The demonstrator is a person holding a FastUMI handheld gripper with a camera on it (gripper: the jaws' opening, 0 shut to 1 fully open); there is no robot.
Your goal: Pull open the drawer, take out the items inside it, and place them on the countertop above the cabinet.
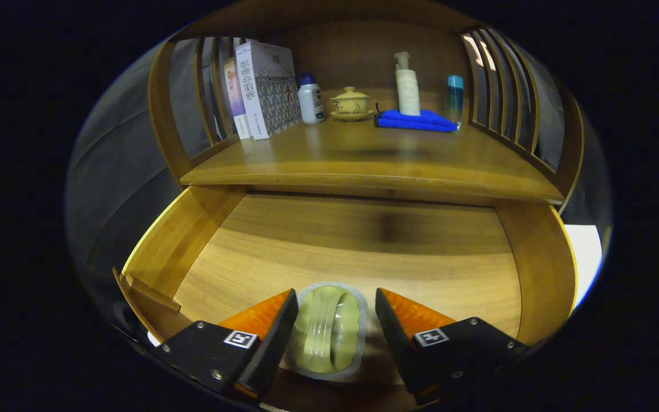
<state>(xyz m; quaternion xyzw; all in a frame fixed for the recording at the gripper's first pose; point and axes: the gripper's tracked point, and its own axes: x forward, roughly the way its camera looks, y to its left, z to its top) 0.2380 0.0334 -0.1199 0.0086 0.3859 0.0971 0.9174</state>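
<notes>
The wooden drawer point(358, 252) stands pulled open under the countertop point(375, 157). On the drawer floor near its front lies a pale green rounded item in a clear plastic pack point(328, 335). My gripper point(336, 293) is open and lowered into the drawer, with one finger on each side of the pack. The left finger point(275, 326) sits close against the pack's edge. A narrow gap shows between the pack and the right finger point(395, 326).
At the back of the countertop stand upright books point(264, 91), a small white bottle point(310, 100), a lidded yellow teacup point(351, 104), a pump bottle point(407, 86) on a folded blue cloth point(416, 121), and a blue tumbler point(455, 98). Slatted wooden sides flank the shelf.
</notes>
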